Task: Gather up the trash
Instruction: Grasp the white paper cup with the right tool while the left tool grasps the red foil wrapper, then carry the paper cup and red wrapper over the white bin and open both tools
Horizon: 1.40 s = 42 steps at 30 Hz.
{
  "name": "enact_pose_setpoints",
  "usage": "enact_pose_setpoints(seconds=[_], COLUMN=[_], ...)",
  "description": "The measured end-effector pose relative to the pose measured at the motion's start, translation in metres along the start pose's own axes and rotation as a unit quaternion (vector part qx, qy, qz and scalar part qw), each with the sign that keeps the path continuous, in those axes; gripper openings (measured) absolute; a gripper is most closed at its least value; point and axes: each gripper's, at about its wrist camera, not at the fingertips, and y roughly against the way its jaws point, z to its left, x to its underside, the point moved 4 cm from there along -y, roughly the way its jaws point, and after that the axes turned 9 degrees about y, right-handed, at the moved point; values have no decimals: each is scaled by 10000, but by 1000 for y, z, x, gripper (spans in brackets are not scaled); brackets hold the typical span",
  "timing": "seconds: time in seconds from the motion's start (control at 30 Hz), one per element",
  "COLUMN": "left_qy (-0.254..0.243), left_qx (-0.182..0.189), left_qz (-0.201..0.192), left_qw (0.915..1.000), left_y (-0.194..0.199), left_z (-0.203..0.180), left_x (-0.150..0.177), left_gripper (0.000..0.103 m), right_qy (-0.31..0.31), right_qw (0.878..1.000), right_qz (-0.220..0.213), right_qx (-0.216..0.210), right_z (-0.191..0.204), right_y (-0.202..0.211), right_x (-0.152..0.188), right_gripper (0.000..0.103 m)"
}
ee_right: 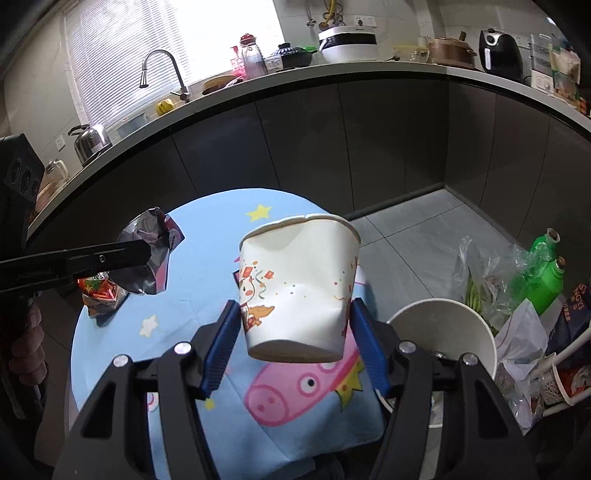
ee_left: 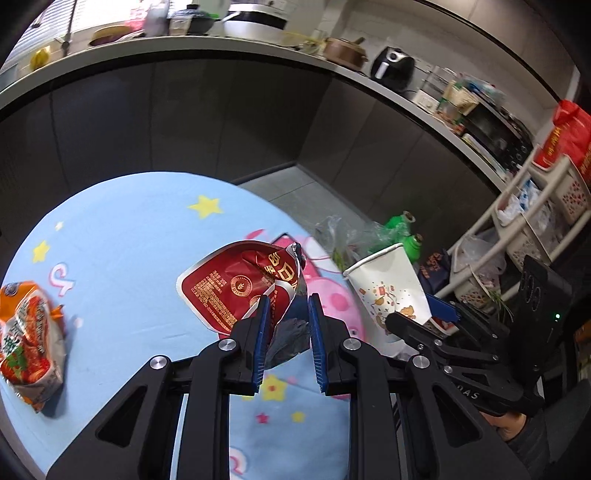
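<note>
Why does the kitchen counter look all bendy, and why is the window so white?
Left wrist view: the fisheye lens curves the counter into an arch, and the red bag at the edge is smeared. Right wrist view: daylight washes out the window, while the paper cup stays sharp.

Dark cabinets (ee_right: 295,147) under pale counter (ee_right: 332,72); blinds window (ee_right: 155,48) upper left, bright; grey tile floor (ee_right: 424,229) right.
</note>
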Motion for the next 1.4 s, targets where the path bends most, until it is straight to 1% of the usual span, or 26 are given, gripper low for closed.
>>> enact_pose_setpoints(seconds=[0.13,0.47,0.73,0.93,1.07,1.2,1.4], left_qy=[-231,-571,-814,-897,-927,-982,-990], left_qx=[161,425,619,746,704,590,476], left_qz=[68,340,840,1260,1514,1718,1892], left_qw=[9996,9969,9912,9852,9816,9784,9758], left_y=[-10,-41,-84,-123,-151,-176,-200], left_z=[-31,-82,-118,-139,-147,-150,-153], left_x=[3,10,19,27,33,38,44], left_gripper=[19,20,20,20,20,21,21], right_qy=[-220,-749,-1115,-1177,-1182,-1230,-1234], right_qw=[9996,9953,9894,9860,9842,9831,9824], right_qz=[-23,38,271,536,653,720,855], right_qx=[194,611,894,1055,1149,1152,1115], right_z=[-26,-83,-124,-142,-152,-160,-169], right_y=[13,26,23,9,1,-4,-18], right_x=[13,50,85,107,115,120,126], right_gripper=[61,61,61,62,62,62,62])
